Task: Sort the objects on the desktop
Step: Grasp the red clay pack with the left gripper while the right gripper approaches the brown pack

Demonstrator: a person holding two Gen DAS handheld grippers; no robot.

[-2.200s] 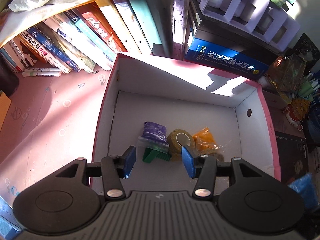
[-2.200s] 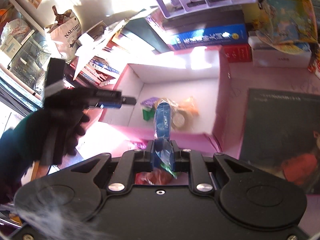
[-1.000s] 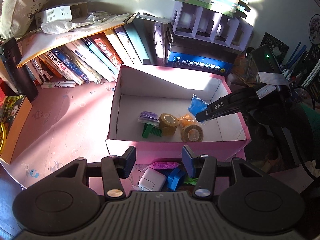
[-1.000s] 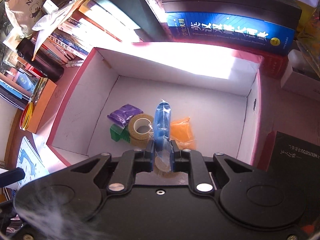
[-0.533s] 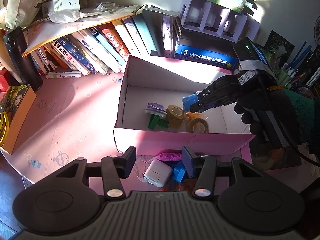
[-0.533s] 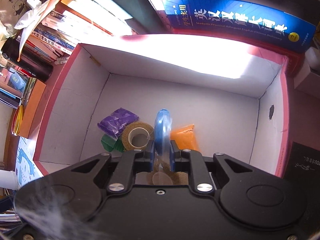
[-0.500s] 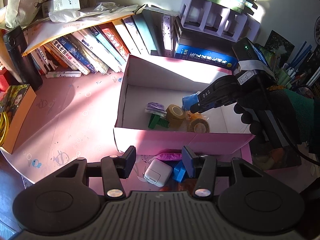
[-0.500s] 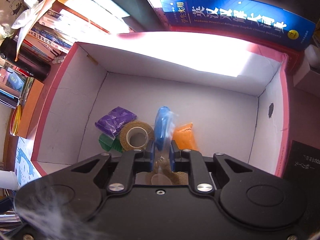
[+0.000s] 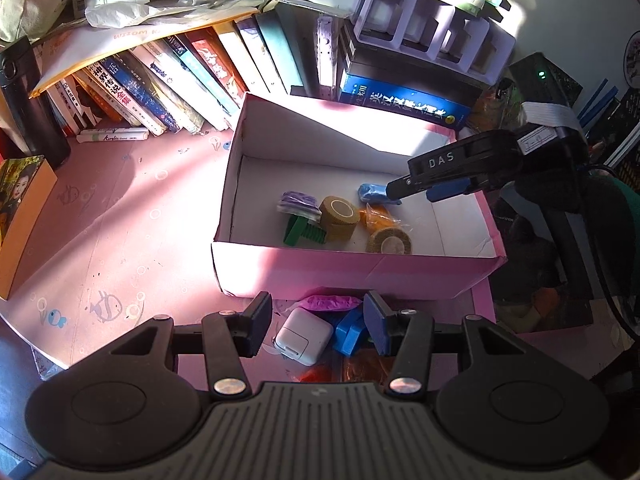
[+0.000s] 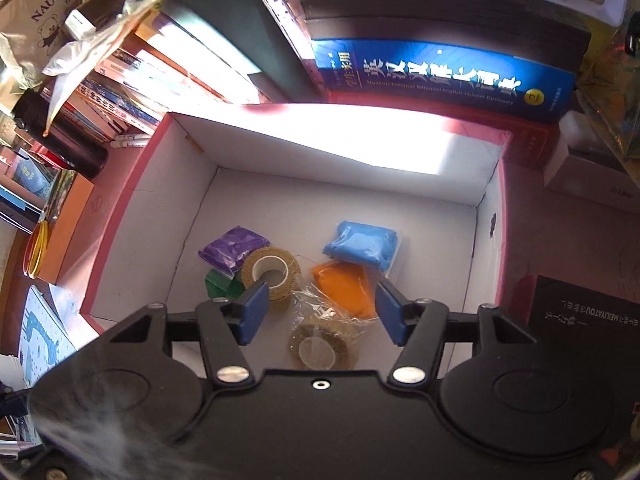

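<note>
A pink box with white inside holds a blue packet, an orange packet, a purple packet, a green piece and two tan tape rolls. My right gripper is open and empty above the box floor, just short of the blue packet. In the left wrist view the box stands ahead, with the right gripper over the blue packet. My left gripper is open and empty over a white charger, a blue block and a magenta packet in front of the box.
Leaning books stand behind the box on the left. A blue dictionary and white organiser stand behind it. A black flask and an orange book are at the far left. A dark book lies right of the box.
My right gripper has opened and let go of the blue packet, which now lies on the box floor beside the orange packet. My left gripper stays open in front of the box.
</note>
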